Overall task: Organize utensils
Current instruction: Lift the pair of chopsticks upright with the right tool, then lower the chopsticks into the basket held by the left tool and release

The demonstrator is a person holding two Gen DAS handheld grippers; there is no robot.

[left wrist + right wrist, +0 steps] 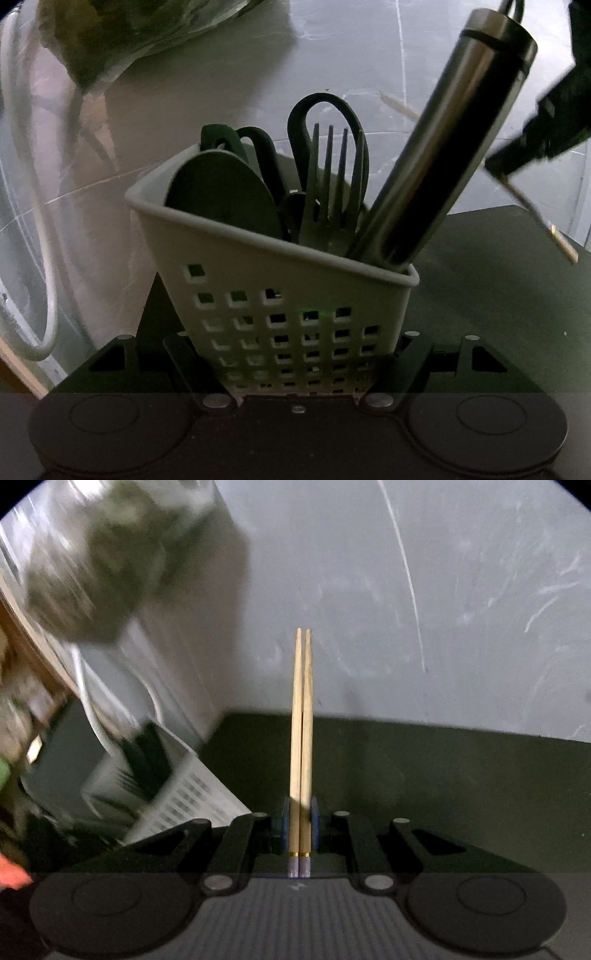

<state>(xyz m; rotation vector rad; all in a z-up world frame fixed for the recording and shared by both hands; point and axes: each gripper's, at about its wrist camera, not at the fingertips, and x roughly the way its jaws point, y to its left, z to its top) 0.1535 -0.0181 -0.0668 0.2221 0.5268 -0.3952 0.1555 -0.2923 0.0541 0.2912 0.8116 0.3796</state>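
Observation:
My left gripper (297,354) is shut on a white perforated utensil caddy (280,295) and holds it tilted. In the caddy stand a dark spoon (221,195), a dark fork (328,184), black-handled scissors (325,110) and a thick steel cylinder handle (454,144). My right gripper (300,812) is shut on a pair of wooden chopsticks (302,716) that point straight ahead. The right gripper and the chopsticks' end (561,243) show at the right edge of the left wrist view. The caddy appears blurred at the lower left of the right wrist view (184,797).
A dark mat (424,771) covers the table below a scratched grey wall (406,590). A plastic bag of greenish stuff (122,33) and a white cable (33,221) lie at the left.

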